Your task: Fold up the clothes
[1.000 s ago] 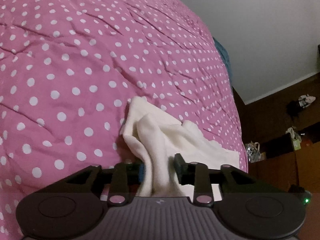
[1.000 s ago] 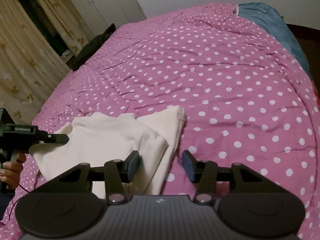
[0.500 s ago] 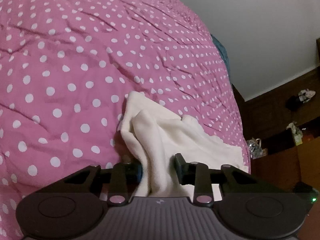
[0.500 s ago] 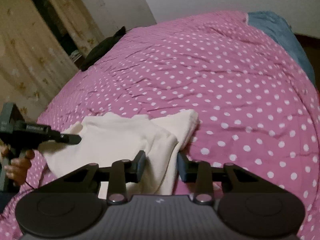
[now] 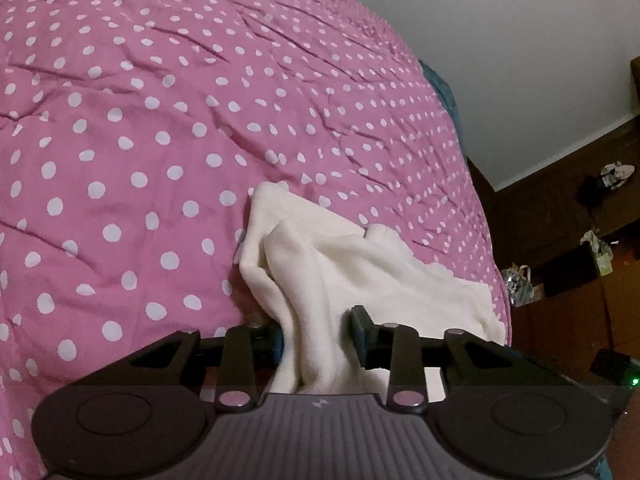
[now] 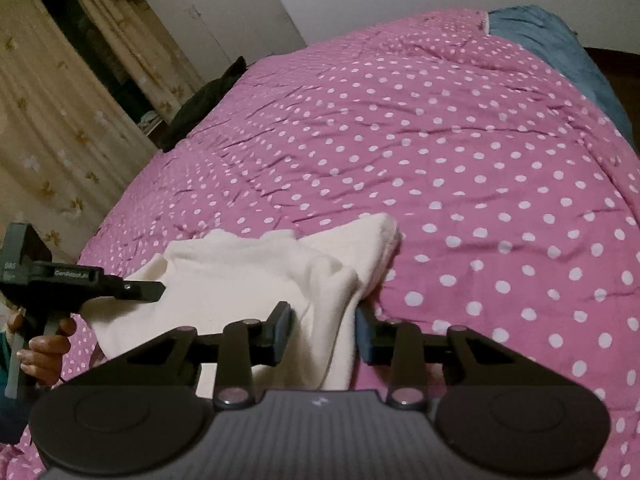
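Cream garment (image 6: 256, 276) is lying bunched on the pink polka-dot bedspread (image 6: 460, 152), near its front edge, with both grippers working at opposite ends. In the right wrist view, the right gripper (image 6: 322, 330) is closing its jaws around a raised fold of the cloth — the fabric is sitting between the pads, which are pressing in on it. In the left wrist view, the left gripper (image 5: 316, 334) is easing its jaws open slightly, though a thick gather of cloth is filling the gap and the pads are touching it on both sides. My judgement: the step in hand is securing both ends before lifting. To do it well, each gripper should be pinching a single clean edge rather than a wad — otherwise layers may be slipping unevenly and the fold coming out crooked.
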Available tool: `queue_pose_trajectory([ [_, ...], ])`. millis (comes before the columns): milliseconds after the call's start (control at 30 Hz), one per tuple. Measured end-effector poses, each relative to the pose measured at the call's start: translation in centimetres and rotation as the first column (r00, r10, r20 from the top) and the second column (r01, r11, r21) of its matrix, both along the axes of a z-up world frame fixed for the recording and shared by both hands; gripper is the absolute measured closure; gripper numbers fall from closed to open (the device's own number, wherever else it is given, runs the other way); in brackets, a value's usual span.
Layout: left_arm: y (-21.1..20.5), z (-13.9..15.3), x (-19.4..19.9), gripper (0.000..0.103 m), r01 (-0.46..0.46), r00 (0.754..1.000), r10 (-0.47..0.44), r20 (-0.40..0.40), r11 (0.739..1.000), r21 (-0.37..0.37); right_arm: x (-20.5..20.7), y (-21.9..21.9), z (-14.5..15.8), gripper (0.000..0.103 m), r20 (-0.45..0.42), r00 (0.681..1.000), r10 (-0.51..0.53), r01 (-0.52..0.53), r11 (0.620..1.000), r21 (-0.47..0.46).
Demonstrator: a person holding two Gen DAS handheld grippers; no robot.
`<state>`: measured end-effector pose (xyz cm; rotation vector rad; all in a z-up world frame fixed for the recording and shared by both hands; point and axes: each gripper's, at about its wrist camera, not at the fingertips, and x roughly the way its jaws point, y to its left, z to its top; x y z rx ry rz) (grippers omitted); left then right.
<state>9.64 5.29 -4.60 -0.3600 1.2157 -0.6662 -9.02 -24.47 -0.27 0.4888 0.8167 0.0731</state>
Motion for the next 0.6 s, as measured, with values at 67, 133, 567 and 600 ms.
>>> queue_pose_trajectory([
  [67, -0.2, 0.0, 0.1, 0.066, 0.004, 1.0, -0.004, -0.005, 1.0, 0.008, 0.1, 0.3, 0.2, 0.078, 0.013, 1.0, 0.018, -0.018, 1.0, -0.003],
  [133, -0.2, 0.2, 0.1, 0.067, 0.009, 1.0, -0.009, -0.006, 1.0, 0.014, 0.2, 0.3, 0.4, 0.086, 0.02, 1.0, 0.013, -0.013, 1.0, 0.011],
  [567, -3.2, 4.9, -0.4, 0.086, 0.089, 0.977, -0.096, 0.192, 0.995, 0.046, -1.8, 0.1, 4.0, 0.091, 0.125, 0.992, -0.034, 0.045, 0.995, -0.091],
  [600, -3.8, 5.2, -0.5, 0.087, 0.099, 0.973, -0.106, 0.203, 0.994, 0.045, -2.0, -0.2, 4.4, 0.091, 0.134, 0.99, -0.042, 0.056, 0.993, -0.103],
])
